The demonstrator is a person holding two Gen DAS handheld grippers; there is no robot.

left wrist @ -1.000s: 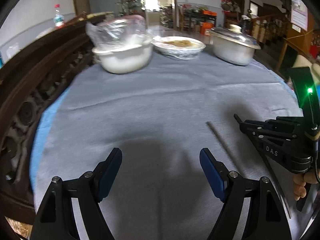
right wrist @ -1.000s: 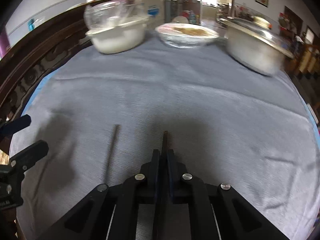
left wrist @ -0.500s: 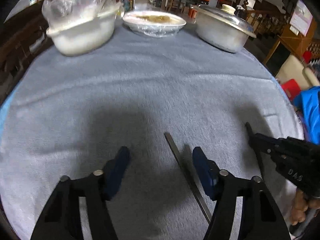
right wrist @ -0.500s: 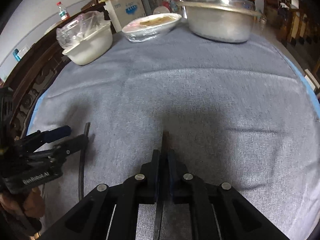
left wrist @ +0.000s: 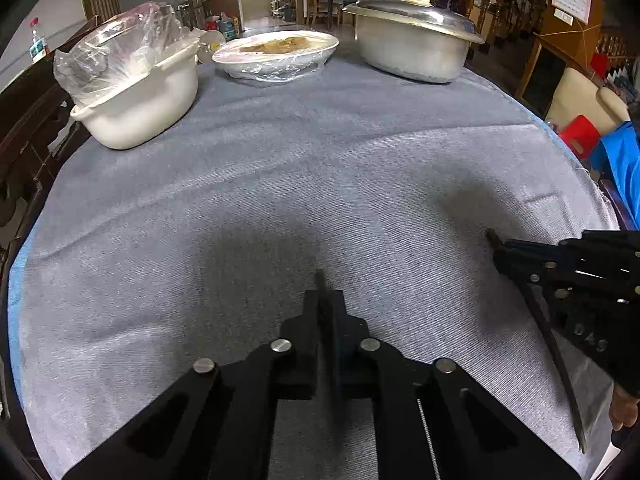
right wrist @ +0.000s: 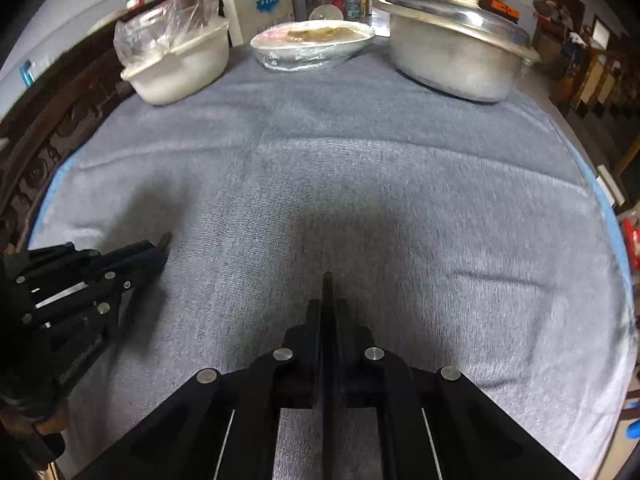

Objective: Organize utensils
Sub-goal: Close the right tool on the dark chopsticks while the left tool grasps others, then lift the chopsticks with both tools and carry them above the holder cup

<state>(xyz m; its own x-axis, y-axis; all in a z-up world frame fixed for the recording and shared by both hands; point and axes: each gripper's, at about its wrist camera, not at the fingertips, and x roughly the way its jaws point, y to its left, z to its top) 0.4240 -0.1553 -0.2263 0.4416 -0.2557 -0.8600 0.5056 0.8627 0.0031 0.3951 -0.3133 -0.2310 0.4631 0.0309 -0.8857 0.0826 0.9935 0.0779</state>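
Two dark, thin chopsticks are the utensils, both over the grey tablecloth (left wrist: 320,160). My left gripper (left wrist: 324,298) is shut on one chopstick (left wrist: 320,280), whose tip pokes out just past the pads. My right gripper (right wrist: 328,306) is shut on the other chopstick (right wrist: 327,282), again with only a short tip showing ahead. In the left wrist view the right gripper (left wrist: 498,250) comes in from the right, its chopstick (left wrist: 556,356) trailing back beneath it. The right wrist view shows the left gripper (right wrist: 154,254) at the left edge.
At the far side of the table stand a white tub (left wrist: 140,96) with a plastic bag in it, a film-covered dish (left wrist: 276,54) and a lidded metal pot (left wrist: 412,48). A dark carved wooden chair back (left wrist: 24,132) borders the left edge.
The left gripper moved over the chopstick lying on the cloth and closed on it. The right gripper stayed shut on its chopstick.
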